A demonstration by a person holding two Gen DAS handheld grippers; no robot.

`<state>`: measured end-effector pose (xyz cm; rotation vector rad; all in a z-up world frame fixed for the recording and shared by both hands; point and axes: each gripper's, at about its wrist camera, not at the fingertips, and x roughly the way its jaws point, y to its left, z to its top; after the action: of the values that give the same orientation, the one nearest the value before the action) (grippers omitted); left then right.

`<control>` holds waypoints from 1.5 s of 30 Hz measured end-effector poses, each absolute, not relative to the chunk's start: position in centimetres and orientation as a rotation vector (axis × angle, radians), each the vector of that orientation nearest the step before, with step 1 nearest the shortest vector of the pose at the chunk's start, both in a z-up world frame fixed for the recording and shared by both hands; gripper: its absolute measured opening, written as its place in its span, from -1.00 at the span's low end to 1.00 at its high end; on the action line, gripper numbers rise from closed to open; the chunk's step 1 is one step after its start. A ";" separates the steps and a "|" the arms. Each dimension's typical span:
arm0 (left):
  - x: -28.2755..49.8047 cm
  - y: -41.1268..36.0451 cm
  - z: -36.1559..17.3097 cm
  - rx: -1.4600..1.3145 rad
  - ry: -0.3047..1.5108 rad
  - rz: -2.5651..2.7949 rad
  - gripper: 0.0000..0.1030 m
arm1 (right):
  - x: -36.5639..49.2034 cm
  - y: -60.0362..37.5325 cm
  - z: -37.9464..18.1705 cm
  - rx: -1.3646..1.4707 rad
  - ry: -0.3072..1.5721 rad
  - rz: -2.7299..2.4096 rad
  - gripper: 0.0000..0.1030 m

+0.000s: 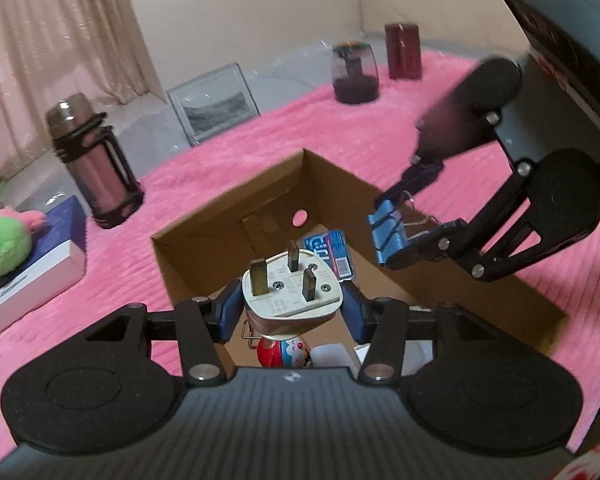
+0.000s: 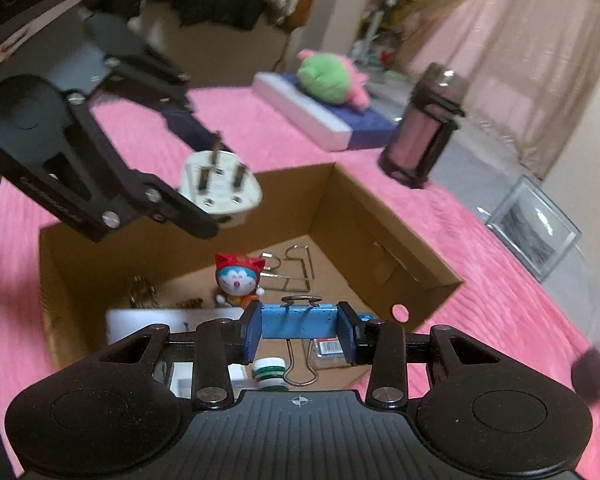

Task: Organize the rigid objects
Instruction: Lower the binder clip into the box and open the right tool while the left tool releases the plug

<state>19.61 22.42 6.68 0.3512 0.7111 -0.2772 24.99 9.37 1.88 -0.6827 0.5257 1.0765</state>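
My left gripper (image 1: 292, 308) is shut on a white three-pin plug (image 1: 290, 290) and holds it over the open cardboard box (image 1: 228, 208). My right gripper (image 2: 298, 330) is shut on a blue binder clip (image 2: 298, 322), also above the box (image 2: 380, 220). In the left wrist view the right gripper (image 1: 408, 216) with the clip (image 1: 386, 232) hangs over the box's right side. In the right wrist view the left gripper (image 2: 216, 196) holds the plug (image 2: 220, 190) over the box's far left. A small Doraemon figure (image 2: 236, 280), wire clips (image 2: 296, 268) and other small items lie inside the box.
The box sits on a pink blanket (image 1: 340, 120). A dark flask (image 1: 94, 164), a white-and-blue box with a green plush toy (image 1: 4, 246), a picture frame (image 1: 214, 102), a dark jar (image 1: 354, 72) and a maroon box (image 1: 404, 50) stand around it.
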 end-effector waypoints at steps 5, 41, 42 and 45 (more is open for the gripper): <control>22.4 21.7 4.7 0.410 0.769 -0.345 -0.08 | 27.4 11.3 0.1 -0.825 0.574 1.118 -0.30; 30.9 20.5 -2.6 0.513 1.012 -0.512 -0.12 | 33.0 16.0 -5.6 -1.151 0.705 1.207 -0.30; 30.9 20.7 -2.6 0.507 1.012 -0.511 -0.12 | 33.0 16.0 -5.7 -1.151 0.706 1.208 -0.30; 30.8 21.0 -2.4 0.495 1.003 -0.502 -0.13 | 32.9 15.9 -5.8 -1.151 0.714 1.216 -0.30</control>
<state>30.82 21.01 -2.44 0.4950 1.0029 -0.5022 32.93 15.93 -5.78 -1.1513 0.7139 1.2155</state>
